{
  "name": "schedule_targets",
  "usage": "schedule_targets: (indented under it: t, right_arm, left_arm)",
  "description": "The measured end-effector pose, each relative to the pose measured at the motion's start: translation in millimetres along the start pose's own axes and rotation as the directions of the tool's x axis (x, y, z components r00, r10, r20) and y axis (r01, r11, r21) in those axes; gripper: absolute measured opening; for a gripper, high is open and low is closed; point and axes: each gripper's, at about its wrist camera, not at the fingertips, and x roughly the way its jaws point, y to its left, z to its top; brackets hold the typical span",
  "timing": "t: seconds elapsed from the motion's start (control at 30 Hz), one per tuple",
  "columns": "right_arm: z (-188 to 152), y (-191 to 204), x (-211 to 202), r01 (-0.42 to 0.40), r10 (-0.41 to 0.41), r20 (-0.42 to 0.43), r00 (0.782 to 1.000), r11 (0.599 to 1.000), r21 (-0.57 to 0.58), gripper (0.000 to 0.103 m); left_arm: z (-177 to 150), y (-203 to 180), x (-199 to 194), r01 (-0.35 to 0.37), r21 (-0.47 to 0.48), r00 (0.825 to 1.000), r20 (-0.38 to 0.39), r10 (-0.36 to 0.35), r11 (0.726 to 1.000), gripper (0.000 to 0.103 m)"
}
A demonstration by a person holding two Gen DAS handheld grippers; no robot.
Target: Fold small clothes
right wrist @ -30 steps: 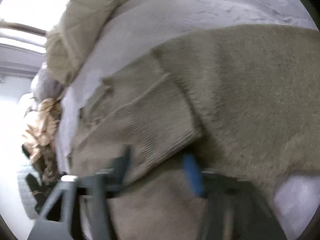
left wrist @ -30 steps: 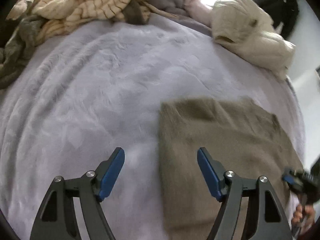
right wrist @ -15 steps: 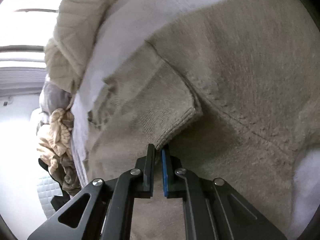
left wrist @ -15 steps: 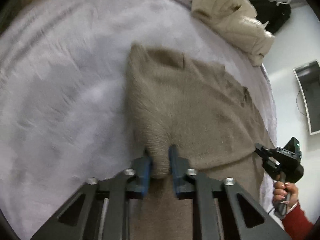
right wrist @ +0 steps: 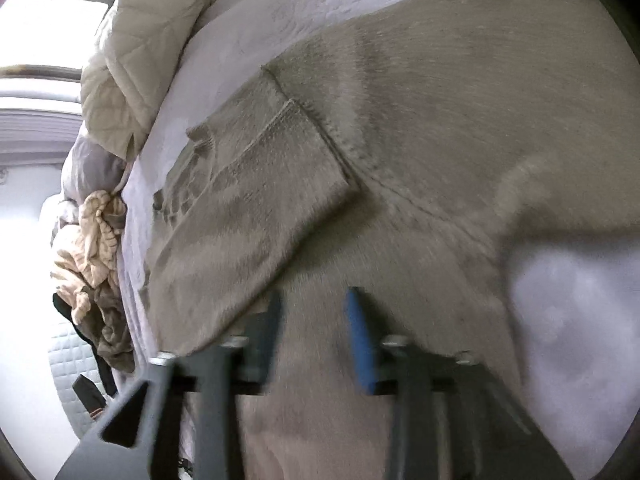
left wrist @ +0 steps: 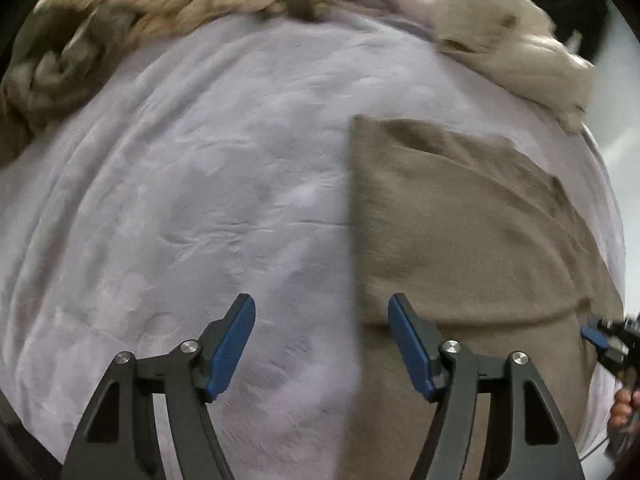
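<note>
Left gripper (left wrist: 322,344) wide open, nothing between the blue pads (left wrist: 232,346); it hangs over the lilac blanket (left wrist: 192,200), with its right finger above the sweater's left edge. Sweater (left wrist: 460,232), taupe knit, lies flat on the blanket's right half, folded into a rough rectangle with a straight left edge and a fold line across its near part. Right gripper (right wrist: 314,336) also open, a moderate gap between its fingers and nothing gripped; view blurred. It sits low over the sweater (right wrist: 460,92), just beside the ribbed cuff (right wrist: 256,200) of a sleeve folded across the body. In the left view the right gripper (left wrist: 608,340) shows at the sweater's right edge, with fingers of a hand (left wrist: 622,410) below it. Cream quilted jacket (left wrist: 516,52) at the blanket's far right corner; striped garment pile (left wrist: 160,4) along the far left edge.
</note>
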Motion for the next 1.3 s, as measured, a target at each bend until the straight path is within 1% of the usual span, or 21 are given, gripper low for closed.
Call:
schedule_targets:
  t: [0.03,0.1,0.17,0.23,0.33,0.43,0.57,0.63,0.67,0.73,0.83,0.93,0.97,1.03,1.1,1.17,1.2,1.27,1.3]
  right_arm:
    - [-3,-1,-3,-0.003,0.003,0.002,1.000,1.000,0.000,0.054]
    - [-9,-4,-8,-0.001,0.001,-0.003,1.000,1.000,0.006,0.054]
    - [-15,-9,-13,-0.008,0.008,-0.008,1.000,1.000,0.024,0.054]
    - [-21,-17,-19,-0.010,0.010,-0.005,1.000,0.999,0.045,0.054]
    - [-26,-32,-29,-0.017,0.016,0.010,1.000,0.997,0.076,0.054]
    - [-26,-49,-41,-0.046,0.042,0.037,0.998,0.992,0.114,0.054]
    - [-22,-69,-55,-0.102,0.094,0.061,0.994,0.985,0.139,0.057]
    - [-20,-79,-60,-0.119,0.109,0.068,0.992,0.980,0.157,0.058]
    - [-19,-84,-63,-0.126,0.115,0.073,0.991,0.978,0.169,0.063]
    - [-17,-97,-69,-0.163,0.147,0.089,0.985,0.966,0.200,0.069]
    - [-15,-112,-76,-0.208,0.190,0.097,0.977,0.950,0.234,0.069]
    - [-12,-122,-87,-0.237,0.215,0.115,0.970,0.943,0.236,0.070]
    - [-10,-127,-94,-0.234,0.208,0.131,0.969,0.943,0.235,0.070]
    - [-5,-138,-108,-0.208,0.169,0.176,0.970,0.948,0.239,0.070]
    - [1,-153,-122,-0.195,0.135,0.227,0.964,0.945,0.265,0.070]
    - [6,-171,-139,-0.194,0.100,0.297,0.950,0.932,0.307,0.070]
    - [9,-184,-152,-0.190,0.067,0.345,0.936,0.923,0.334,0.070]
    - [13,-199,-167,-0.188,0.029,0.399,0.917,0.912,0.364,0.070]
    - [16,-211,-176,-0.187,0.002,0.430,0.903,0.902,0.388,0.070]
  left_arm:
    - [-1,-7,-4,-0.006,0.021,1.000,-0.004,0.006,1.000,0.069]
    - [-6,-26,-9,-0.011,0.057,1.000,-0.005,0.011,0.998,0.069]
    - [-10,-54,-8,-0.007,0.093,1.000,-0.012,0.008,0.996,0.069]
    - [-11,-77,-9,0.005,0.125,1.000,-0.025,-0.002,0.992,0.069]
    - [-20,-114,-8,0.026,0.175,0.998,-0.053,-0.017,0.984,0.069]
    - [-33,-146,-6,0.054,0.216,0.995,-0.090,-0.035,0.975,0.069]
    - [-46,-186,3,0.086,0.279,0.989,-0.140,-0.048,0.957,0.069]
    - [-50,-200,6,0.100,0.292,0.986,-0.159,-0.055,0.951,0.069]
    - [-53,-209,8,0.106,0.298,0.984,-0.167,-0.058,0.949,0.069]
    - [-56,-220,9,0.113,0.301,0.983,-0.173,-0.062,0.947,0.069]
    - [-55,-236,13,0.127,0.299,0.980,-0.184,-0.073,0.946,0.069]
    - [-54,-252,14,0.123,0.314,0.982,-0.178,-0.069,0.941,0.069]
    - [-53,-257,15,0.124,0.320,0.982,-0.176,-0.069,0.939,0.069]
    - [-53,-268,19,0.124,0.327,0.981,-0.180,-0.067,0.937,0.069]
    - [-53,-278,24,0.124,0.338,0.980,-0.188,-0.062,0.933,0.069]
    - [-55,-289,28,0.125,0.350,0.979,-0.193,-0.059,0.929,0.069]
    - [-56,-294,29,0.127,0.355,0.979,-0.194,-0.060,0.926,0.069]
    - [-58,-306,31,0.134,0.366,0.979,-0.194,-0.065,0.921,0.069]
    - [-59,-311,32,0.137,0.369,0.978,-0.195,-0.068,0.919,0.069]
